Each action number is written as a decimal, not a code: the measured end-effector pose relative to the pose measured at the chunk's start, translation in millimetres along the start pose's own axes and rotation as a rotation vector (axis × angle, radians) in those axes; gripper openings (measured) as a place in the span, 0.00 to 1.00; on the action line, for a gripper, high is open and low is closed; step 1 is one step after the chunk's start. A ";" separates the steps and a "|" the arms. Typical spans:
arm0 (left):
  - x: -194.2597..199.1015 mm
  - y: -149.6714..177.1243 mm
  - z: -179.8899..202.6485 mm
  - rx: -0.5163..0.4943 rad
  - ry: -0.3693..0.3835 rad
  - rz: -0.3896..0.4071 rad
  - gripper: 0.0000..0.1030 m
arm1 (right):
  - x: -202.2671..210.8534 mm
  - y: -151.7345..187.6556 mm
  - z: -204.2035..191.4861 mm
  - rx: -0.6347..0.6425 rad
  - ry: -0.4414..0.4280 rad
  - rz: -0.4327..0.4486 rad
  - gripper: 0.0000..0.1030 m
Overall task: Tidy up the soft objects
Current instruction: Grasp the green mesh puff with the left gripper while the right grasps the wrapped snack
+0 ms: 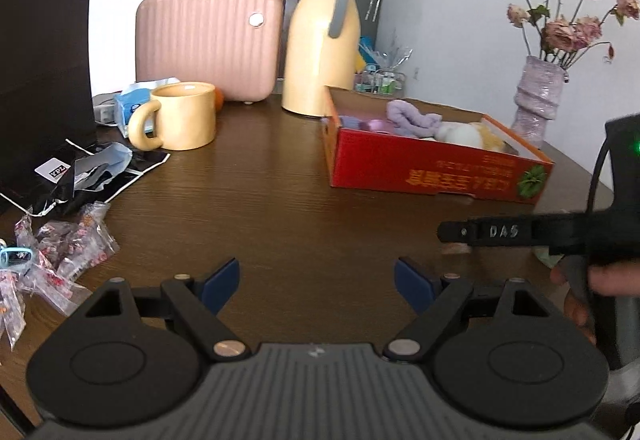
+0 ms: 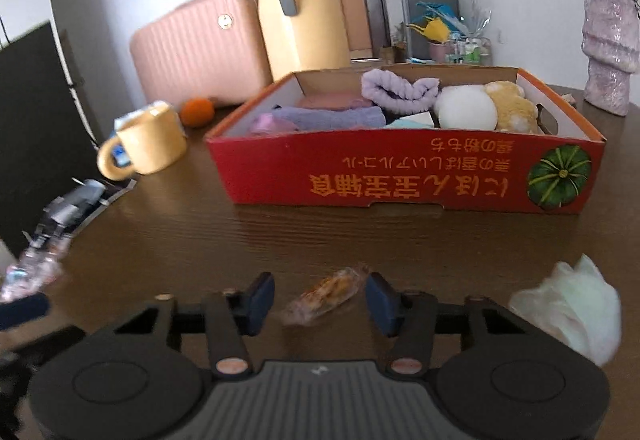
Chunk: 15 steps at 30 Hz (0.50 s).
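Two tools are seen low over the brown tabletop (image 1: 280,200). The left tool (image 1: 316,280) is held wide open with nothing between its pads. The right tool (image 2: 320,300) is partly open, and a small wrapped snack (image 2: 320,298) lies on the tabletop between its pads; no pad is seen pressing on it, so it is judged not yet gripped.

The soft things are already gathered in the red box (image 2: 400,176) toward the far side of the tabletop: a purple headband (image 2: 400,90), a folded purple cloth (image 2: 332,118), a white ball (image 2: 466,108) and a yellow plush (image 2: 514,108). A pale crumpled soft item (image 2: 572,314) is left on the tabletop near its front edge, just beside the right tool.

Several risks are judged from here. The slick, thin wrapper could slide out of the pads or be pushed along the wood. The snack may not count as soft at all, while the pale item is passed over. The pale item could be nudged off the near edge by the right tool's body.

Open wood is left between both tools and the box. The left side is crowded by a yellow mug (image 1: 176,116) and loose packets (image 1: 60,248).
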<state>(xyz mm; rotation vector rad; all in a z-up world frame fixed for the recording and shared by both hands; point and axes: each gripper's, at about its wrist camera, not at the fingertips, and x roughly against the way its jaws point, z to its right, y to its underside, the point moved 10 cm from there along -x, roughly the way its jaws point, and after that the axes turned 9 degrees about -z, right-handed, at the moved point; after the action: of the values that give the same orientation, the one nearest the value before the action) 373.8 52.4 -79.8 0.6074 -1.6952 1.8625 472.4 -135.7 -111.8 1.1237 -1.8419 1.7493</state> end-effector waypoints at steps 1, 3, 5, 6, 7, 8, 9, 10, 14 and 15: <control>-2.1 -1.3 -2.2 0.000 -0.003 0.000 0.84 | -4.8 0.1 0.8 0.008 0.017 -0.001 0.34; -7.1 -4.0 -3.8 -0.005 -0.014 -0.002 0.84 | -7.8 1.0 -1.8 0.066 0.054 0.019 0.25; -10.1 -7.1 -2.2 -0.009 -0.019 0.000 0.84 | -5.8 3.8 -4.8 0.118 0.055 0.030 0.18; -11.9 -9.4 -0.6 -0.006 -0.020 -0.001 0.83 | -2.2 6.2 -6.0 0.139 0.046 0.032 0.15; -13.3 -11.6 2.0 -0.004 -0.018 -0.002 0.83 | 4.4 10.8 -7.0 0.163 0.035 0.027 0.10; -14.7 -14.2 6.4 -0.005 -0.012 -0.001 0.83 | 13.7 15.6 -8.1 0.183 0.018 0.030 0.10; -15.6 -16.9 13.2 -0.011 -0.003 0.002 0.83 | 26.3 20.7 -8.0 0.200 -0.002 0.042 0.10; -16.5 -19.0 21.4 -0.020 0.006 0.004 0.83 | 41.6 26.8 -4.9 0.210 -0.013 0.056 0.10; -26.2 -20.2 78.3 -0.076 0.116 -0.006 0.83 | 108.0 44.1 34.3 0.168 0.003 0.134 0.10; -29.7 -19.2 96.6 -0.089 0.155 -0.015 0.84 | 123.0 44.7 49.4 0.144 0.030 0.160 0.10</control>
<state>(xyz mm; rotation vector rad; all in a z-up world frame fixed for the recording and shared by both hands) 405.8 -45.2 -74.7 0.4278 -1.6570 1.7652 375.9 -222.7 -60.0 1.0195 -1.8592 2.0051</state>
